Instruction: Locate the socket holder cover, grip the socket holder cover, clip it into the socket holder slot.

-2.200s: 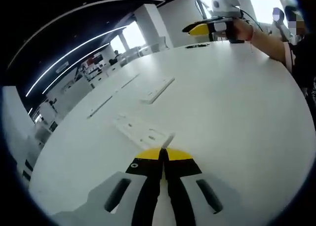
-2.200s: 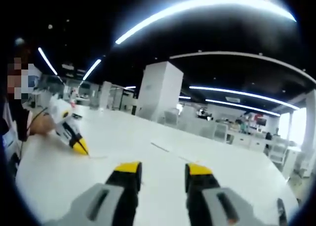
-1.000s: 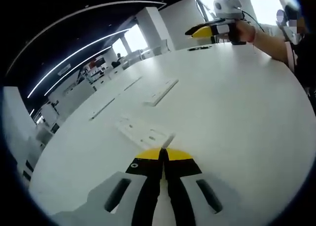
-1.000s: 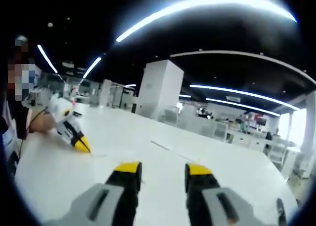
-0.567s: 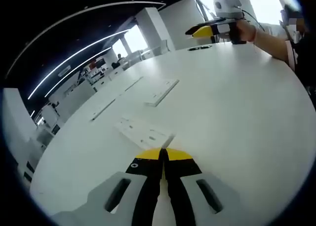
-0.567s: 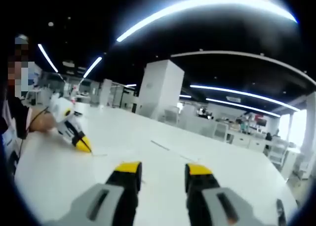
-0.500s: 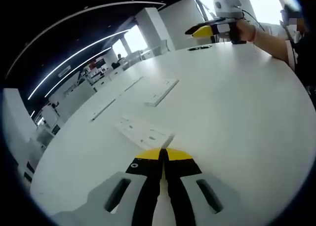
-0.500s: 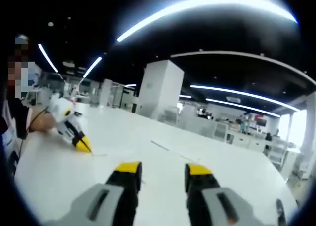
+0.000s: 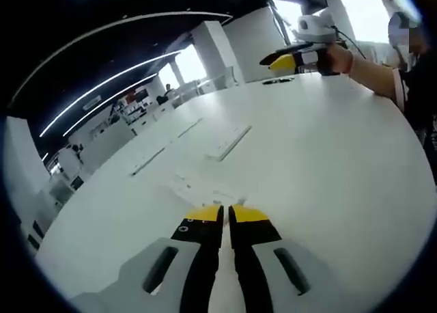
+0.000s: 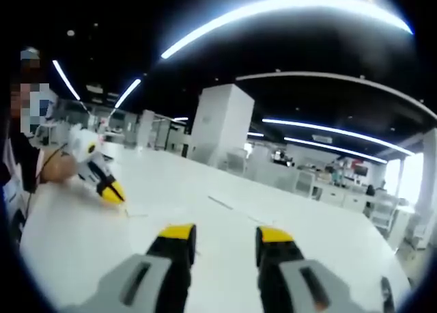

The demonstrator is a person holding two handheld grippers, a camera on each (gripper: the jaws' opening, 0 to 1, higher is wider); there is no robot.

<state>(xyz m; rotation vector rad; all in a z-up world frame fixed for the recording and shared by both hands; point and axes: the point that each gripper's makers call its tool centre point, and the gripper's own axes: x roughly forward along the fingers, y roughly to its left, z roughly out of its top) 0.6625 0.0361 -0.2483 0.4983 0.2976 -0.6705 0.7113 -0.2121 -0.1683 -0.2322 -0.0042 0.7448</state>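
Now the left hand-held gripper (image 9: 224,210) hangs low over the white worktop (image 9: 328,162), jaws clenched with no gap and nothing visibly between them. Just ahead at 12 o'clock lies a flat white piece with cut-outs (image 9: 205,188), probably the socket holder. A long white strip (image 9: 230,142), possibly the cover, lies farther off at 12 o'clock. The right hand-held gripper (image 10: 220,235) is released, jaws apart and empty, raised and aimed across the room; it seems parked out of the way, ready to help.
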